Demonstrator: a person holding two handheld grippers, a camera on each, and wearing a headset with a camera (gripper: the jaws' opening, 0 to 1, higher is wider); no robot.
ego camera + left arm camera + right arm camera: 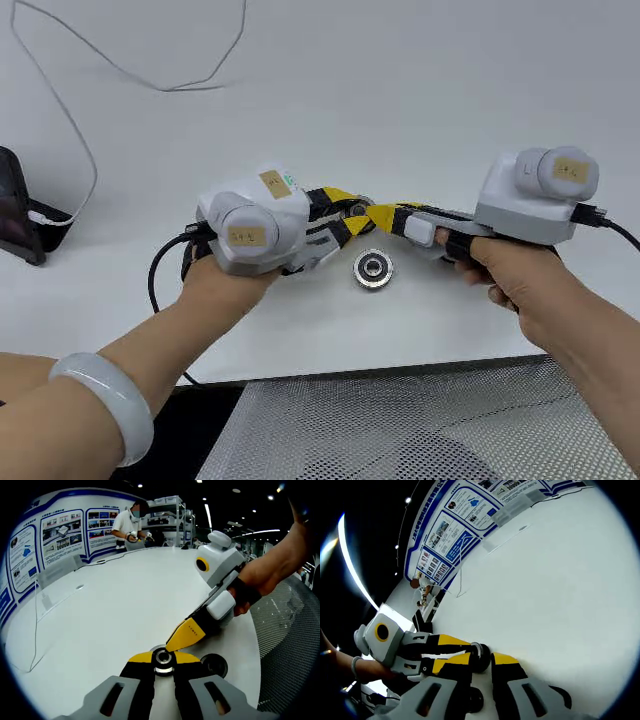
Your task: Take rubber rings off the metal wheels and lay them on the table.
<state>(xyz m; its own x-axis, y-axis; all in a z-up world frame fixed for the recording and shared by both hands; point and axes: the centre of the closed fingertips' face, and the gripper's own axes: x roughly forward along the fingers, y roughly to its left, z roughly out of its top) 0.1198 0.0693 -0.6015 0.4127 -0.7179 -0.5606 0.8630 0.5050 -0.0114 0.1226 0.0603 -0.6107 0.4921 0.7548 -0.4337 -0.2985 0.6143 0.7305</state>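
My left hand-held gripper (163, 659) pinches a metal wheel (163, 656) above the desk (100, 630). I should hold it steady while my right hand-held gripper (481, 662) catches the rubber ring's edge and peels it off. The right jaws flank the wheel, but I cannot tell whether they bite, and the ring itself is hard to make out.

Shiny metal wheel (373, 268), smooth matt white table (420, 90), glossy pale stone-like bangle (105, 400).
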